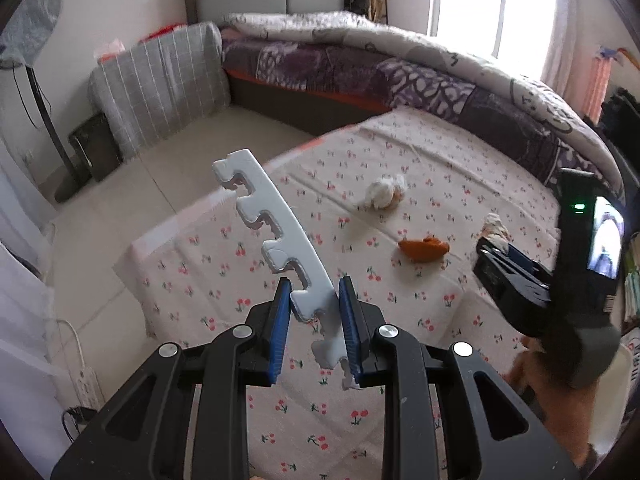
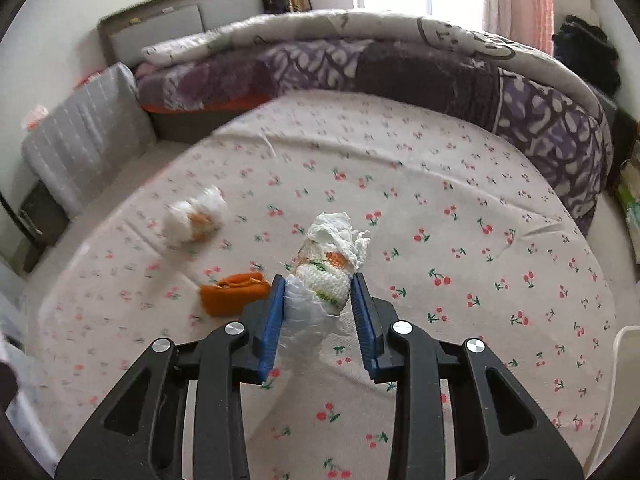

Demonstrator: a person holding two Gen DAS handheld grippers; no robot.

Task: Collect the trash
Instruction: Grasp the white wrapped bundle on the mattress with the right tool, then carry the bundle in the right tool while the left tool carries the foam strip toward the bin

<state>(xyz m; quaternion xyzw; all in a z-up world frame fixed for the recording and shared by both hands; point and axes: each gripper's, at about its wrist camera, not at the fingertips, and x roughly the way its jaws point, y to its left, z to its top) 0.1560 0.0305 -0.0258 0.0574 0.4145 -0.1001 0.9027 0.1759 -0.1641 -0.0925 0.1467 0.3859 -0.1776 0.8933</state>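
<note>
Matt white foam strip (image 1: 276, 236), cotton sheet (image 2: 460, 184)

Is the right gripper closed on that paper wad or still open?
Shut on it. The right gripper has both blue pads pressed against the sides of the paper wad, which sits lifted between them.

Daylight is pouring through a window (image 1: 468, 0) behind a bed (image 1: 320, 60) heaped with a rumpled quilt (image 2: 400, 40). A cherry-print cloth (image 2: 440, 208) is covering the near surface, and pale tiles (image 1: 120, 208) are lining the floor.
</note>
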